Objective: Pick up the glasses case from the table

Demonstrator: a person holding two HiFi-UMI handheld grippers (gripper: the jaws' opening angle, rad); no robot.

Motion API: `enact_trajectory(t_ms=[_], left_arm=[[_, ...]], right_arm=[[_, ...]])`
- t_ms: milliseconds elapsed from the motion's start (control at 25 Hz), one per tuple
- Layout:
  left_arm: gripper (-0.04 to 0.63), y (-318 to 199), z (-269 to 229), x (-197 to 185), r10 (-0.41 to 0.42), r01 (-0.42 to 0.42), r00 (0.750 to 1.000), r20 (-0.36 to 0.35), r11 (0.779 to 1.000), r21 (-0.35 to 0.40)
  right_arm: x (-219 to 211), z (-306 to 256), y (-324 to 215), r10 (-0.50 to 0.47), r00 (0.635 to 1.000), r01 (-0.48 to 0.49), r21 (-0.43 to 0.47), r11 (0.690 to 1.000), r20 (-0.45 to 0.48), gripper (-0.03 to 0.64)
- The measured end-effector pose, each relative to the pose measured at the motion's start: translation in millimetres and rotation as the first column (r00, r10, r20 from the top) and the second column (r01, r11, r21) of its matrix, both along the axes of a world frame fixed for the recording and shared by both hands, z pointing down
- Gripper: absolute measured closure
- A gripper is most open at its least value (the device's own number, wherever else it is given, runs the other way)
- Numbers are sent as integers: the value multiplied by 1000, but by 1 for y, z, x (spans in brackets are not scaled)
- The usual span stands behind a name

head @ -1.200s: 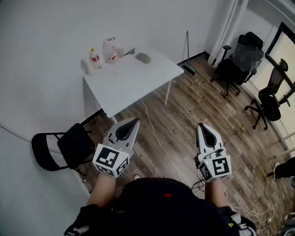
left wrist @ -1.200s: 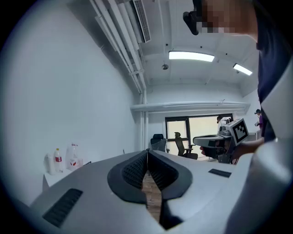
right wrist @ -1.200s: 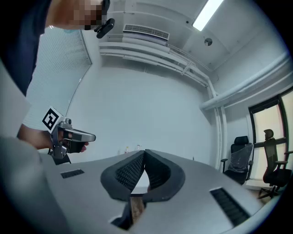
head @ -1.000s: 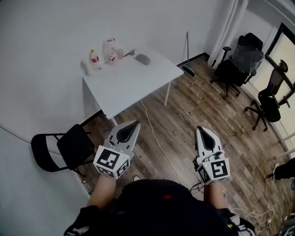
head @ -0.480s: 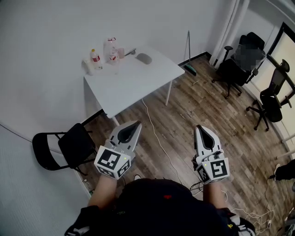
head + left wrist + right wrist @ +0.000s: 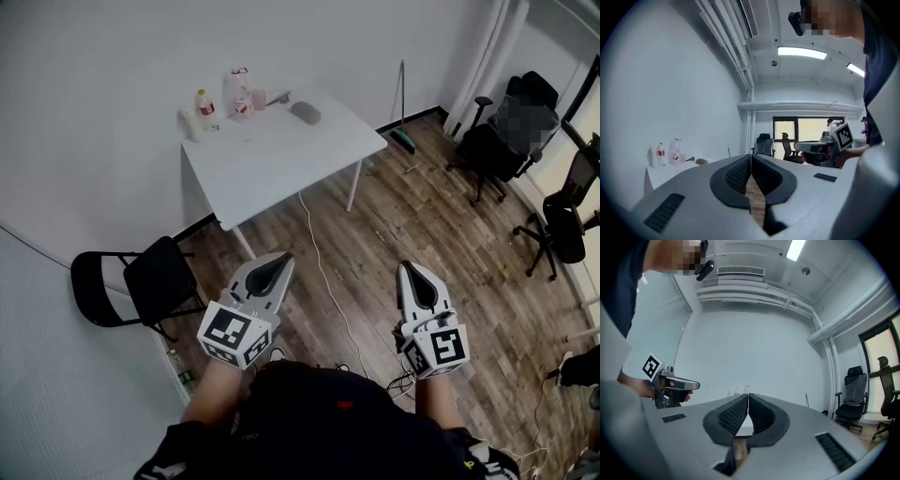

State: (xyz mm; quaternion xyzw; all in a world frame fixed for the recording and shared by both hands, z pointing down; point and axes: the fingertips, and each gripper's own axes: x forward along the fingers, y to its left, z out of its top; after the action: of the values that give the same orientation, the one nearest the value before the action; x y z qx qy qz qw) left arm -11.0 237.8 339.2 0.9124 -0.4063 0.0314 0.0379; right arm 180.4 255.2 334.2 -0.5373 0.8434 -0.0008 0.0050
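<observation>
Grey glasses case (image 6: pixel 305 112) on white table (image 6: pixel 281 164), bottles (image 6: pixel 203 106) at far corner

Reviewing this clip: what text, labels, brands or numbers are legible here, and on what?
No text is readable.
Small bottle on the white table: red label, too small to read.
Large bottle: red label, too small to read.
Marker cubes: black-and-white square patterns, no words.

Office room, sparsely furnished: plain white walls, wood-plank floor (image 6: pixel 450 253), one white table (image 6: pixel 281 164), black swivel chairs (image 6: pixel 492 150) near the window, black folding chair (image 6: pixel 155 281), ceiling strip light (image 6: pixel 801 52), wall air-conditioning unit (image 6: pixel 740 271), loose cable (image 6: pixel 323 272) across the floor
</observation>
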Motion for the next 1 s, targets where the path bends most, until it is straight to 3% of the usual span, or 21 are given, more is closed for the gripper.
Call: enact_trajectory(t_ms=[160,360,520,1000], left_arm=[[572,2,10,17,-24,24,999,22,1000,-14],[572,4,19,39,-45,45,998,37,999,-18],[572,-3,26,43,-45,47,996,75,999,-22],[572,-124,42,35,-6,6,1000,13,999,-32]], right_arm=[[22,14,3,-30,999,29,-26,999,-24,594],[55,20,-4,-21,999,22,-39,999,28,594],[53,28,-16,-35,999,36,-57,998,20,594],[53,43,-105,33,998,-37,-107,994,-47,594]])
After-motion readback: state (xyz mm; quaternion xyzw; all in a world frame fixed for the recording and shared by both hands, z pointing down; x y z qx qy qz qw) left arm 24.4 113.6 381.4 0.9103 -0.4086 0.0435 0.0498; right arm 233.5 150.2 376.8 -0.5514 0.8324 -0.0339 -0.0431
